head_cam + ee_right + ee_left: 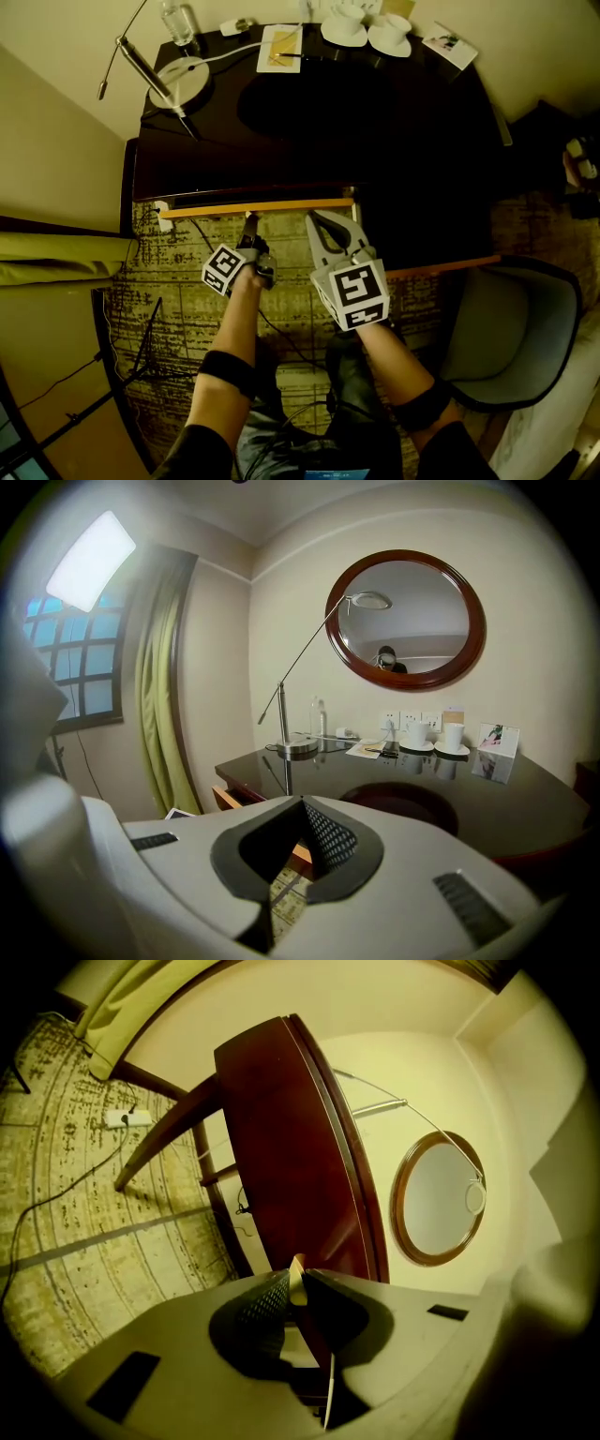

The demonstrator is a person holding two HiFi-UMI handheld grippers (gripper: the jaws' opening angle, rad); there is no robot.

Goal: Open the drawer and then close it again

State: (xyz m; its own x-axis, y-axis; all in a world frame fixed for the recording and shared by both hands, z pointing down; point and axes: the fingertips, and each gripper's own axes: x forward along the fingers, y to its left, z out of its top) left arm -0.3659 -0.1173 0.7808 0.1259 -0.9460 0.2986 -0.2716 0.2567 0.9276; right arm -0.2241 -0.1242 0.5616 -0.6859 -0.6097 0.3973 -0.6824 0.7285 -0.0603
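The dark wooden desk (375,122) has its drawer (258,207) pulled out a little, and the pale wooden front edge shows below the desktop. My left gripper (249,223) reaches that edge near its middle. In the left gripper view the jaws (296,1283) are shut on the thin pale drawer front (297,1269), with the desk (281,1147) turned sideways behind it. My right gripper (319,221) is just to the right, shut and holding nothing, its tips near the drawer's right end. In the right gripper view the shut jaws (302,801) point over the drawer's corner (225,799).
On the desk stand a lamp (178,80), a water bottle (178,21), two white cups (366,28) and papers. A grey chair (511,328) stands at the right. Cables (150,347) run over the patterned carpet. A green curtain (56,253) hangs at the left, and a round mirror (405,619) above the desk.
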